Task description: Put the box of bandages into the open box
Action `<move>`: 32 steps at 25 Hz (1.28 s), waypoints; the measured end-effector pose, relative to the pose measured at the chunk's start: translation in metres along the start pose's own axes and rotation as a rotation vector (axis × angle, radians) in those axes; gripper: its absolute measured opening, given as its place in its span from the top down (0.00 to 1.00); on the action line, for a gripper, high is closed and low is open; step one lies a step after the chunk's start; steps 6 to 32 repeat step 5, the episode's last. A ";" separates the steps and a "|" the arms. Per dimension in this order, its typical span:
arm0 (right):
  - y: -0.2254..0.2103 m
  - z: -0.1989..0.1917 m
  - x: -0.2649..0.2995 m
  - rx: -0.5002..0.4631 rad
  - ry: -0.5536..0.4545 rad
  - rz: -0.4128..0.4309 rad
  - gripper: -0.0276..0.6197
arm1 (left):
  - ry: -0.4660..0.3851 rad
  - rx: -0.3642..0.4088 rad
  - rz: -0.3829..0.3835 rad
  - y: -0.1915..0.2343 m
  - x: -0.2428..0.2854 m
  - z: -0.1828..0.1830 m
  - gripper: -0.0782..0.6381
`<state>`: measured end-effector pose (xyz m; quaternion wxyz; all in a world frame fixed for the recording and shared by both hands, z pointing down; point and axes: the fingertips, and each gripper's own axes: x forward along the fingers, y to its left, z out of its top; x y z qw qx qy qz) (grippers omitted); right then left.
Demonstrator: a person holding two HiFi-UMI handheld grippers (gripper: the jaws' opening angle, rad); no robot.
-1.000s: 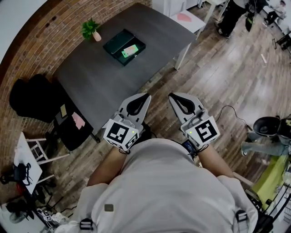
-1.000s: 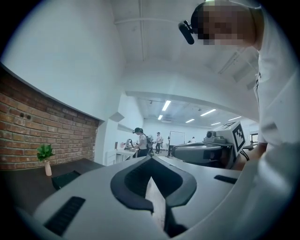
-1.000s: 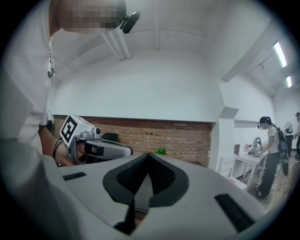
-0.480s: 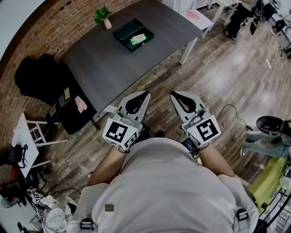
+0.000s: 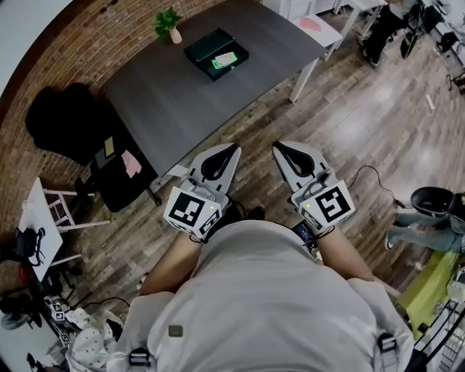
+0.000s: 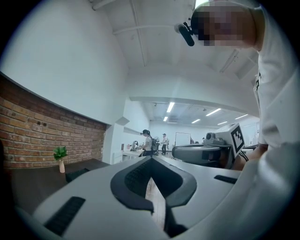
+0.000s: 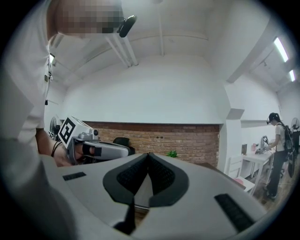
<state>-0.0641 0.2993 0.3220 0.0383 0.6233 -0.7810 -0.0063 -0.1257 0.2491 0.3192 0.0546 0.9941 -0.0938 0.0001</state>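
A dark open box (image 5: 211,49) lies at the far end of the grey table (image 5: 182,102), next to a small potted plant (image 5: 168,22). A light green bandage box (image 5: 224,60) rests on the open box's near right part; I cannot tell whether it is fully inside. My left gripper (image 5: 233,150) and right gripper (image 5: 279,145) are side by side close to the body, over the wooden floor and short of the table's near edge. Both are shut, with nothing between the jaws (image 6: 150,160) (image 7: 148,154).
A black chair (image 5: 116,182) with papers and a dark pile (image 5: 58,131) stand left of the table. A white table (image 5: 314,25) is behind it at the right. A cable (image 5: 367,178) and a black stool (image 5: 432,202) are on the floor at right. People stand far off.
The table and box have slid up and to the right in the head view as the head turned. Both grippers stay shut in the same place by the body.
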 end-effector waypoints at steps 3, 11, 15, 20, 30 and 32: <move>0.001 0.002 0.002 -0.004 0.001 0.007 0.93 | 0.006 -0.009 -0.001 0.002 0.001 -0.002 0.87; 0.001 0.003 0.003 -0.004 0.001 0.007 0.92 | 0.008 -0.014 -0.001 0.003 0.001 -0.003 0.87; 0.001 0.003 0.003 -0.004 0.001 0.007 0.92 | 0.008 -0.014 -0.001 0.003 0.001 -0.003 0.87; 0.001 0.003 0.003 -0.004 0.001 0.007 0.92 | 0.008 -0.014 -0.001 0.003 0.001 -0.003 0.87; 0.001 0.003 0.003 -0.004 0.001 0.007 0.92 | 0.008 -0.014 -0.001 0.003 0.001 -0.003 0.87; 0.001 0.003 0.003 -0.004 0.001 0.007 0.92 | 0.008 -0.014 -0.001 0.003 0.001 -0.003 0.87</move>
